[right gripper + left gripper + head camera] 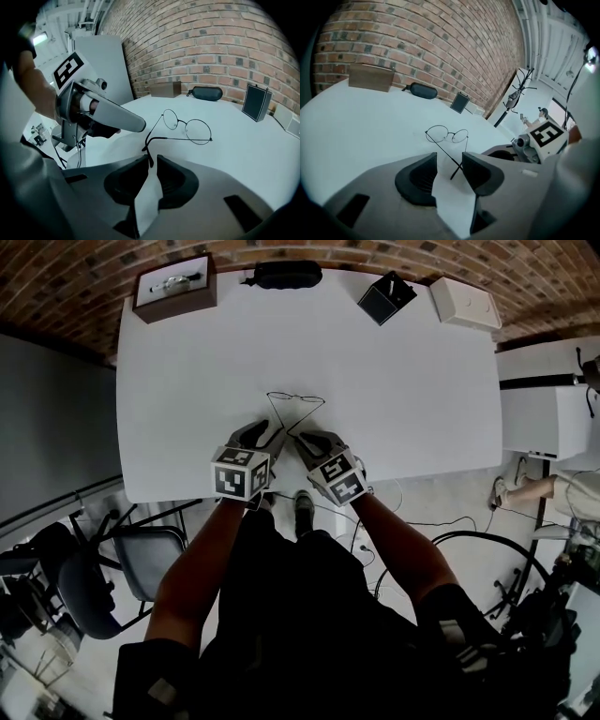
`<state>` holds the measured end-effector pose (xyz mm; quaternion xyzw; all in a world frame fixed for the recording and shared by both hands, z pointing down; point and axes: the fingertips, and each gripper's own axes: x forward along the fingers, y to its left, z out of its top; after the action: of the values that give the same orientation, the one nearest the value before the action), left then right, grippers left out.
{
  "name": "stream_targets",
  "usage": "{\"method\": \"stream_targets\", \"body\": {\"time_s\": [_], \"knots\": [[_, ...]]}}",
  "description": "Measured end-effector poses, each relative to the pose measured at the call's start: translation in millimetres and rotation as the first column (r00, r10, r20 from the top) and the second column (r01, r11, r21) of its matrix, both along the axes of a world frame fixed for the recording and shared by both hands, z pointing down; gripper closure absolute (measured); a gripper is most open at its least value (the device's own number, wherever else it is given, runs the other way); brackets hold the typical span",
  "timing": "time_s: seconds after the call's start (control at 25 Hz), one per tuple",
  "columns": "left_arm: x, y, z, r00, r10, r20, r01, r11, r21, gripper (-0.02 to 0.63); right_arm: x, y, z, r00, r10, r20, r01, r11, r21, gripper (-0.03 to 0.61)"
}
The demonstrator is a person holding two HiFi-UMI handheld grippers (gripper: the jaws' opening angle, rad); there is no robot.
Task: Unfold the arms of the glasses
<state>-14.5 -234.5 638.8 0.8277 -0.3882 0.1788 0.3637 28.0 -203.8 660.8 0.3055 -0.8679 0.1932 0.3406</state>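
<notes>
Glasses (295, 397), lenses farthest, arms splayed nearward

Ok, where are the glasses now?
Head view: the glasses lie on the white table near its front edge, just ahead of the left gripper and the right gripper, which pinches one arm.
</notes>
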Motion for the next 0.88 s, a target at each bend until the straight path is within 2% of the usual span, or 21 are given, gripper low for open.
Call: {"method": "stream_targets", "body": {"time_s": [0.08, 0.2, 0.32, 0.44, 0.6, 0.68, 0.76, 0.88], "knots": [[-2, -8, -1, 1.0, -0.013, 0.014, 0.013, 1.0, 0.007, 0.445, 3, -5, -6, 0.998, 0.052, 0.019, -0.052, 0.999, -0.007, 0.557], [-3, -16, 0, 0.999, -0.041, 0.036, 0.041, 0.999, 0.003, 0.445, 10, -15, -14, 0.982, 0.179, 0.061, -0.176, 0.983, -0.04, 0.544], [0, -22, 4, 0.998, -0.065, 0.011, 0.065, 0.998, -0.014, 0.445, 19, -29, -23, 0.94, 0.326, 0.103, -0.317, 0.944, -0.092, 0.482], [9, -28, 10, 0.997, -0.064, -0.043, 0.063, 0.998, -0.014, 0.446, 23, -40, -26, 0.895, 0.428, 0.128, -0.412, 0.901, -0.137, 0.469], [7, -35, 10, 0.997, -0.072, -0.007, 0.072, 0.997, -0.01, 0.446, 21, -50, -26, 0.834, 0.526, 0.163, -0.488, 0.843, -0.224, 0.469], [7, -35, 16, 0.998, -0.069, -0.002, 0.069, 0.997, -0.019, 0.446, 22, -52, -21, 0.822, 0.551, 0.143, -0.511, 0.825, -0.241, 0.468], [7, -34, 25, 0.998, -0.061, 0.003, 0.061, 0.998, -0.032, 0.448, 23, -53, -15, 0.825, 0.55, 0.132, -0.513, 0.825, -0.236, 0.468], [-3, -35, 20, 0.997, -0.061, 0.051, 0.063, 0.997, -0.046, 0.448, 20, -57, -3, 0.849, 0.502, 0.163, -0.466, 0.858, -0.217, 0.469]]}}
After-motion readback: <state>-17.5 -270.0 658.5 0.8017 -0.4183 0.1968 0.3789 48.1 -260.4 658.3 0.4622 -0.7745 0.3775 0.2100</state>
